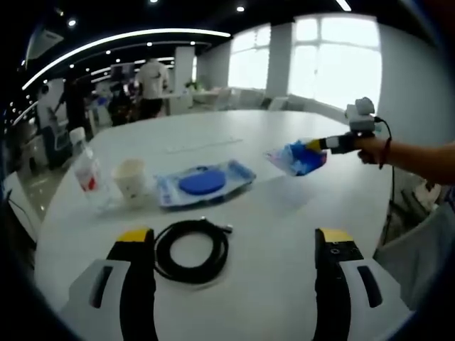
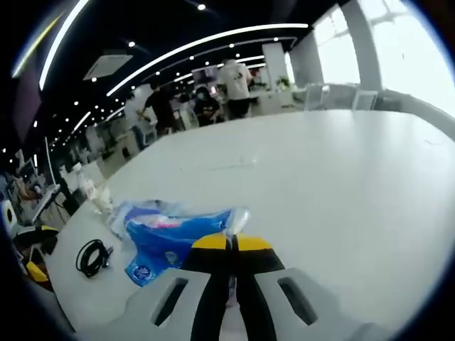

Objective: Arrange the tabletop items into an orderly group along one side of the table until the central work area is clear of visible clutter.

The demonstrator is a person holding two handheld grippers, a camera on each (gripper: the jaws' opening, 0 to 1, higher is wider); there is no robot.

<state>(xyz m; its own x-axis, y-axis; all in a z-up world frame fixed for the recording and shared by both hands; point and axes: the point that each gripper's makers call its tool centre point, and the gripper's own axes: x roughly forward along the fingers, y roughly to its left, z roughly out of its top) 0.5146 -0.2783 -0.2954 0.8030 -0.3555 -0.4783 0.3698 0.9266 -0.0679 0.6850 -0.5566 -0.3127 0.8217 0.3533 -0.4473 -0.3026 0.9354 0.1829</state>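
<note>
White counter (image 1: 284, 213), big, rounded edge. On it: coiled black cable (image 1: 192, 250) nearest; beyond that a clear wrapped pack with blue disc (image 1: 202, 182), a pale paper cup (image 1: 130, 179) just beside it, then a clear plastic bottle (image 1: 88, 172) with red label.

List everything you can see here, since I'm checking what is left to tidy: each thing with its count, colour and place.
Table: one, white, round, under everything.
Cable: one, black, coiled, on the table between the left gripper's fingers.
Paper cup: one, whitish, upright, beside the bottle.
Bottle: one, clear with a red label, upright near the table's edge.
Flat packet: one, clear plastic with a blue disc inside, lying next to the cup.
Blue bag: one, blue and white, pinched by the right gripper, lifted above the table.
People: several, standing far behind the table.
Left gripper: open, yellow-tipped.
Right gripper: shut on the bag.
Hand: holding the right gripper.
</note>
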